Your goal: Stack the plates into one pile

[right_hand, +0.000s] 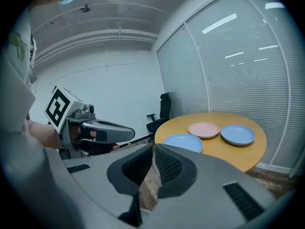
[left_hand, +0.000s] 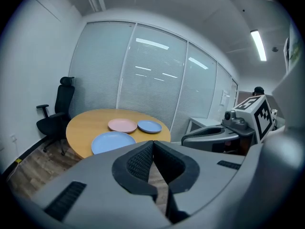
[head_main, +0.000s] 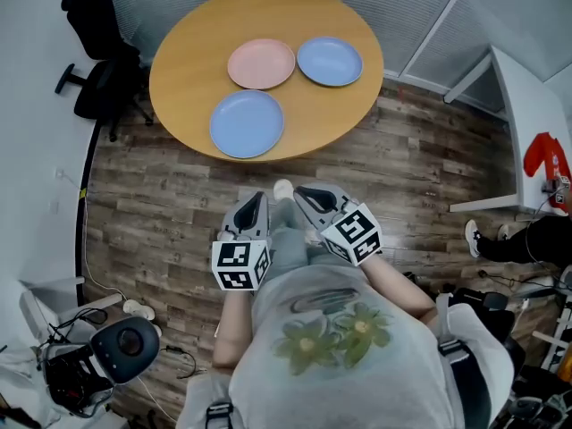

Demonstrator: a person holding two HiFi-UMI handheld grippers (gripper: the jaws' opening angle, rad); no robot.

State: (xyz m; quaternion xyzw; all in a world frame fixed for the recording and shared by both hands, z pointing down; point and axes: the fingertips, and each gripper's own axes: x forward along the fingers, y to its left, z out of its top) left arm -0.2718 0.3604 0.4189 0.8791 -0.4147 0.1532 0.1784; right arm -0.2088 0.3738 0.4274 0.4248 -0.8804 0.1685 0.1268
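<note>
- On the round wooden desk (head_main: 179, 70), well ahead of both tools: three plates, lying flat, rims up, none stacked yet.
- Near blue plate (head_main: 247, 123): closest to the desk's front edge, apart from the other two.
- Pink plate (head_main: 261, 63): behind it, just beside the far blue plate (head_main: 330, 61); rims close, contact not determinable.
- Left gripper (head_main: 255, 202): held close to the body above the plank floor (head_main: 161, 204), well short of the desk; jaws pressed together, nothing between.
- Right gripper (head_main: 308, 197): alongside, same posture; jaws pressed together, empty.
- Handling, as judged: probably rigid moulded ware, light, smooth and somewhat slippery; shallow, with a raised rim; apt to slide on the desk if nudged.
- Hold, as judged: pinch at the raised rim on the nearest edge, one pad over, one under; keep level and lower centred on the next plate.
- Nearby: black office chair (head_main: 98, 52), left of the desk.
</note>
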